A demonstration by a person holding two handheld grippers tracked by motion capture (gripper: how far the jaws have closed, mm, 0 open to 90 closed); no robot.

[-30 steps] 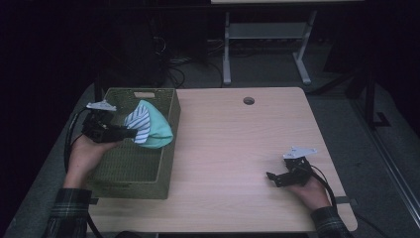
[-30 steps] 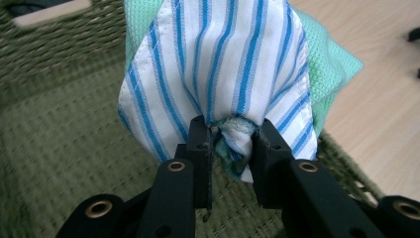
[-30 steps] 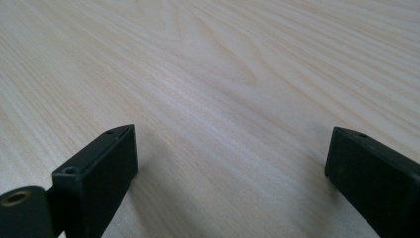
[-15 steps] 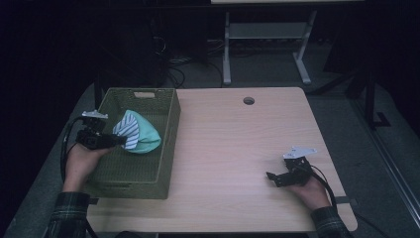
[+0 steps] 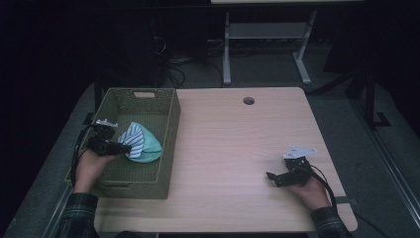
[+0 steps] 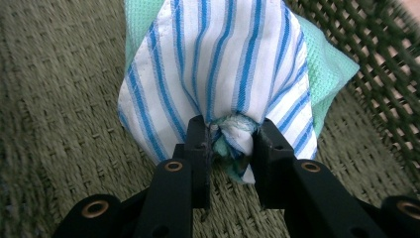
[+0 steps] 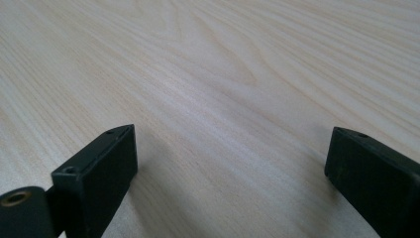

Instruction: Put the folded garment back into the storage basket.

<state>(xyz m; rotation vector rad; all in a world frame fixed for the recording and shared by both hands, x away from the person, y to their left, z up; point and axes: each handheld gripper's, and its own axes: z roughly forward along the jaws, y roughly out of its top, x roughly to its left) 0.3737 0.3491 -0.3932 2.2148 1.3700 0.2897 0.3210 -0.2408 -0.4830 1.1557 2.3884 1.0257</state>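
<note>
A bundle of cloth (image 5: 141, 144), white with blue stripes over mint green, lies low inside the olive woven basket (image 5: 171, 134) at the table's left. My left gripper (image 5: 124, 148) reaches in from the basket's left side and is shut on a bunched corner of it. In the left gripper view the two black jaws pinch the gathered cloth (image 6: 223, 59) at the gripper (image 6: 230, 139), just over the basket floor. My right gripper (image 5: 271, 177) rests near the table's front right, open, with bare wood between its jaws (image 7: 233, 148).
The light wooden table (image 5: 233, 144) has a round cable hole (image 5: 248, 100) near its far edge. Beyond the table stand a metal frame (image 5: 267, 34) and cables on the dark floor. The basket's woven wall (image 6: 376, 54) is close to the cloth's right.
My left hand has sunk into the basket with the cloth, from above its far right part down toward its middle. The right hand has stayed put.
</note>
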